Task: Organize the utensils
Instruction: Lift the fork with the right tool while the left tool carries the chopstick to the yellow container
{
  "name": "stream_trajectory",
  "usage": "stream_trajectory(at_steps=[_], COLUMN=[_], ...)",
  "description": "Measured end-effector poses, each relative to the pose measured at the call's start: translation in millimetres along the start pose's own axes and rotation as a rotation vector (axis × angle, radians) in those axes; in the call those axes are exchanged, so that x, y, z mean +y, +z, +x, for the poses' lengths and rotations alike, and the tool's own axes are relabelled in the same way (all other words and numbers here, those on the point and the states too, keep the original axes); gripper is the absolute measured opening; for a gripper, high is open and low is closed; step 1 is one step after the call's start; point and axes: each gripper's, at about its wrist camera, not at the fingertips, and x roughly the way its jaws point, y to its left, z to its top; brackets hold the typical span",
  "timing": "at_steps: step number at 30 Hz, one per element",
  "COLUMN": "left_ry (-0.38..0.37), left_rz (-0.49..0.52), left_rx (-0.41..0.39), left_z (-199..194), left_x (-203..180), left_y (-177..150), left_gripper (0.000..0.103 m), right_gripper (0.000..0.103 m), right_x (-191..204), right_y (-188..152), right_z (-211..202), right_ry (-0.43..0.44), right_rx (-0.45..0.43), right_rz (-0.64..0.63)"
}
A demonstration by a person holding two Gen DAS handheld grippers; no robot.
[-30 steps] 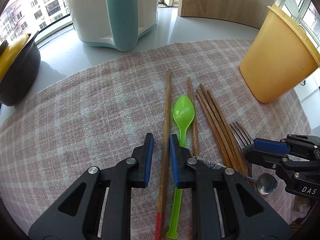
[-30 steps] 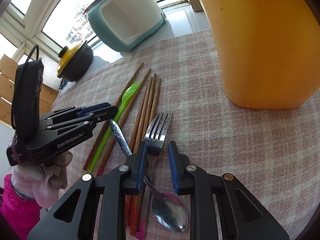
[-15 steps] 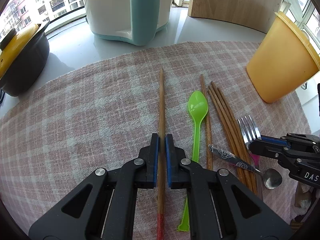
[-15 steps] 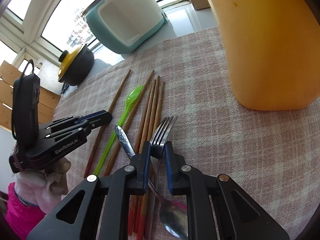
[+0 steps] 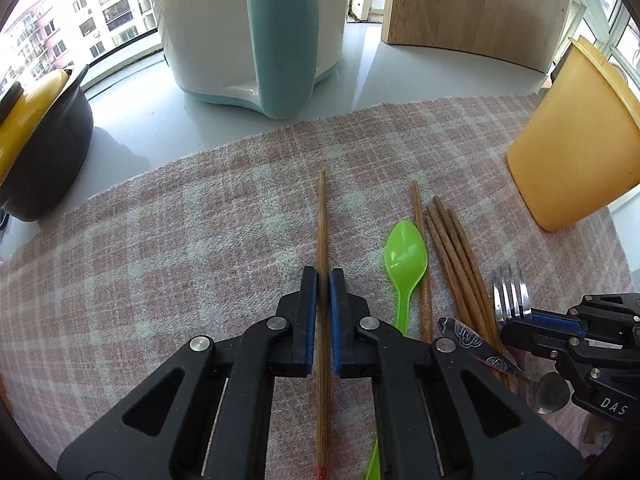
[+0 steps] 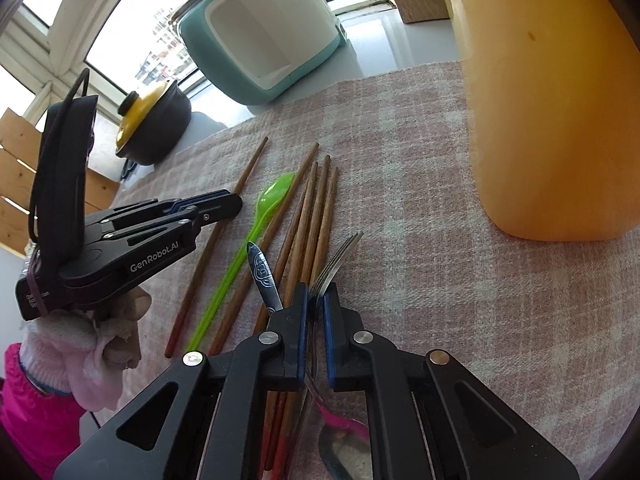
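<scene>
Left wrist view: the left gripper (image 5: 323,280) has just been closing, and its blue pads now pinch a single wooden chopstick (image 5: 322,216) that lies along the checked cloth (image 5: 160,248). To the right lie a green plastic spoon (image 5: 405,258), then a bundle of chopsticks (image 5: 452,248), with a yellow container (image 5: 576,152) standing at the far right of the cloth. In the right wrist view the right gripper (image 6: 316,300) has likewise just been closing, and its pads clamp the metal fork (image 6: 340,256) just below the tines. A metal spoon (image 6: 262,276) lies across the bundle of chopsticks, just left of that gripper.
</scene>
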Motion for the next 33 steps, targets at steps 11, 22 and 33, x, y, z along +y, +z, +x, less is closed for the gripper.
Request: stream_trajectory(at_steps=[11,22,33], left_ry=[-0.036,-0.087,-0.143], left_rz=[-0.127,-0.172,-0.155], left_rx=[-0.092,-0.188,-0.294], left_z=[-48,-99,-156], left_x=[31,30,5], left_y=[-24,-45,-50], left_gripper=[0.004,0.004,0.004], right_gripper=[0.004,0.003,0.002], right_x=[17,27,38], right_y=[-3,-11,-18], right_z=[-26,-58,-101], right_ry=[0.022,0.030,0.046], right_rx=[-0.061,-0.122,-0.199], right_rz=[-0.054,-0.101,-0.158])
